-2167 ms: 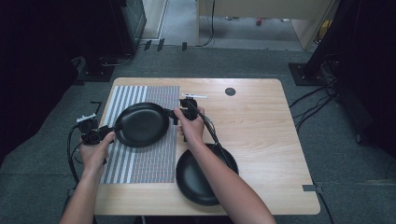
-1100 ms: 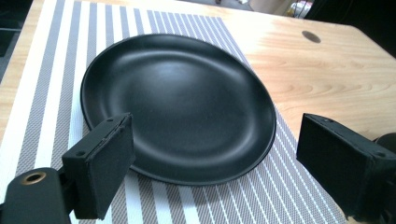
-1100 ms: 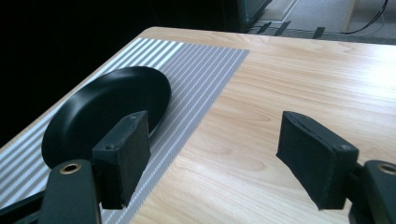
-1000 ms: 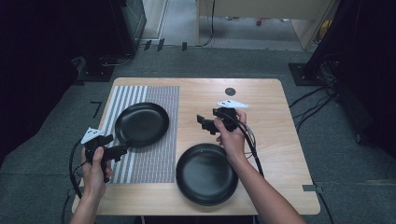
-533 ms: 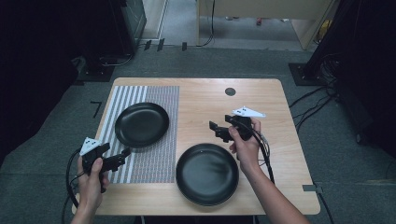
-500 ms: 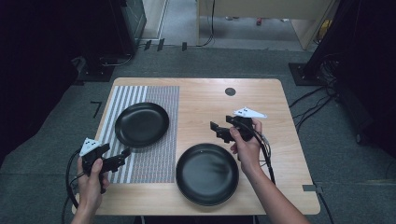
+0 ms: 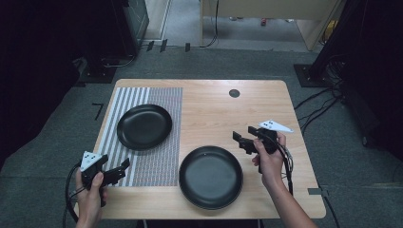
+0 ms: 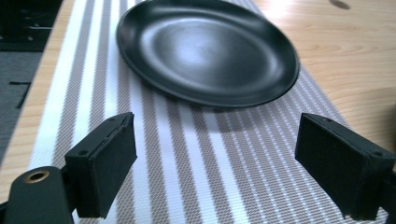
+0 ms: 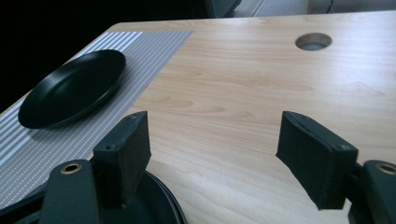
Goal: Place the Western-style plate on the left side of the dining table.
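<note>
One black plate (image 7: 144,126) (image 8: 205,49) (image 9: 72,88) lies on the striped grey and white placemat (image 7: 152,166) (image 8: 187,163) at the table's left. A larger black plate (image 7: 211,176) sits on bare wood near the front edge; its rim (image 9: 163,200) shows behind a jaw in the right gripper view. My left gripper (image 7: 124,166) (image 8: 229,168) hovers open over the mat's front left part, short of the smaller plate, jaws empty. To the right of the larger plate, my right gripper (image 7: 241,138) (image 9: 212,154) is held open with nothing in it, above the wood.
The wooden table (image 7: 218,114) has a round cable hole (image 7: 234,93) (image 9: 313,41) near its far edge. Cables (image 7: 313,102) and dark equipment stand on the carpet around the table. A grey tape mark (image 7: 315,191) sits at the front right corner.
Both grippers let go of the smaller plate, left on the mat, and drew apart: the left back toward the front left corner, the right across to the right of the larger plate.
</note>
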`<state>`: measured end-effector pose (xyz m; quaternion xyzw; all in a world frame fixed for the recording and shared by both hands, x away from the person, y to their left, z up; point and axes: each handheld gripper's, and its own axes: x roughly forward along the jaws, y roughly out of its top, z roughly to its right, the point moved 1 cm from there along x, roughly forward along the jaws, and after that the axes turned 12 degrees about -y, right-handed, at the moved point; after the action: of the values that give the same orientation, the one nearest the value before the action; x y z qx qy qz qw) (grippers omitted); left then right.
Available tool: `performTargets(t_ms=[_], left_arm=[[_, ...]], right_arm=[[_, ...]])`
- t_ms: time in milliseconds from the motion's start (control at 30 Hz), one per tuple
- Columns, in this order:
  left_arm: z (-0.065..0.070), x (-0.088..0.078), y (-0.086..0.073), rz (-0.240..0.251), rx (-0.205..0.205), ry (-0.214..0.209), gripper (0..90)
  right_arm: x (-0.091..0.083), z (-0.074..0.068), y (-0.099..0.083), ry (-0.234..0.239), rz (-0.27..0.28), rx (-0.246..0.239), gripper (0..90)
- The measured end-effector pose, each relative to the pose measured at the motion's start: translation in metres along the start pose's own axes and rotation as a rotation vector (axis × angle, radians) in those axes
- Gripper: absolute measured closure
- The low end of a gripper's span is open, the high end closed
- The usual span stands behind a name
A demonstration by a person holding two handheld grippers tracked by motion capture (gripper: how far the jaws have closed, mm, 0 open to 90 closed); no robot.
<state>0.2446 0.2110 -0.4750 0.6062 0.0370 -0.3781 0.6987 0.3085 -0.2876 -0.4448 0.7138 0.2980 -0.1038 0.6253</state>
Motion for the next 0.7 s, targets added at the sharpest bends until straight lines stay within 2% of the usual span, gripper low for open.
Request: performTargets(t_ms=[133,300,700], left_arm=[[-0.003,-0.002,-0.007,-0.011,0.02,0.028,12.3],[-0.009,-0.003,-0.017,-0.024,0.034,0.051,12.3],[-0.028,-0.013,-0.035,-0.049,0.035,0.122,12.3]], right_arm=[[-0.006,0.012,-0.008,-0.007,-0.004,0.03,25.0],[-0.015,0.024,-0.016,-0.024,-0.004,0.039,25.0],[-0.034,0.057,-0.037,-0.08,-0.012,0.066,25.0]])
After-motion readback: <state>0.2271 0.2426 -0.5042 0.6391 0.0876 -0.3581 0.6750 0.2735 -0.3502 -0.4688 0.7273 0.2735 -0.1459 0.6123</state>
